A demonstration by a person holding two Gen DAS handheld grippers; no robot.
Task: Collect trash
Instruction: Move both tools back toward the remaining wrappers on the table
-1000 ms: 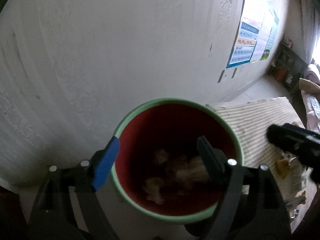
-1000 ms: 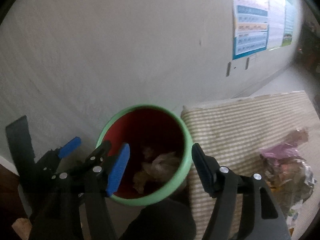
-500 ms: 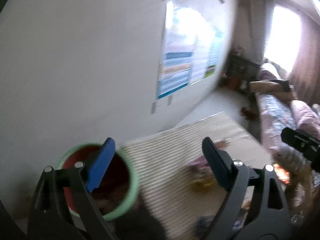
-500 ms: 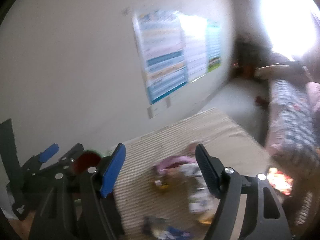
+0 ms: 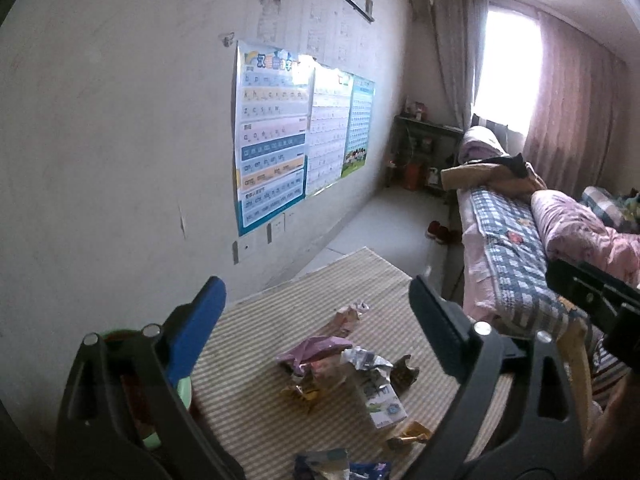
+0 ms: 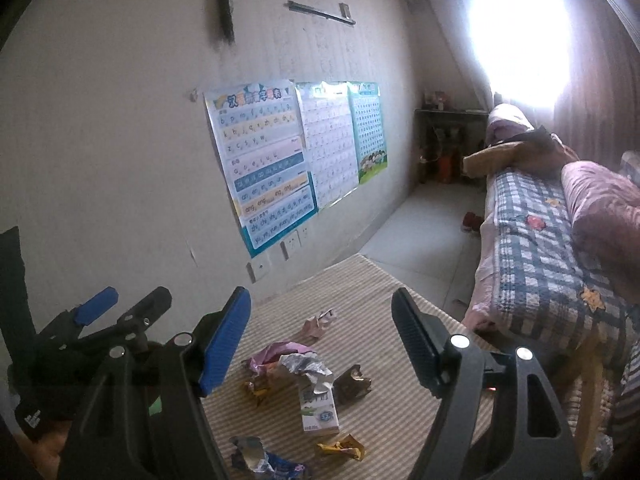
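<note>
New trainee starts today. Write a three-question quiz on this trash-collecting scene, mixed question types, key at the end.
1. True or false: the right gripper is shut on a wrapper.
2. Multiple choice: the milk carton lies A) inside the bin, B) on the striped table cover, C) on the bed.
3. Fill in: the bin beside the table has a ____ rim.

Key: 1 false, both the right and left gripper are open and empty; 2 B; 3 green.

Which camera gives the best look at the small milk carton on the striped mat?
The right wrist view: the milk carton lies whole and unobstructed between the open fingers, its printed face visible. The left wrist view also shows the carton, but more foreshortened, with crumpled foil over its top.
</note>
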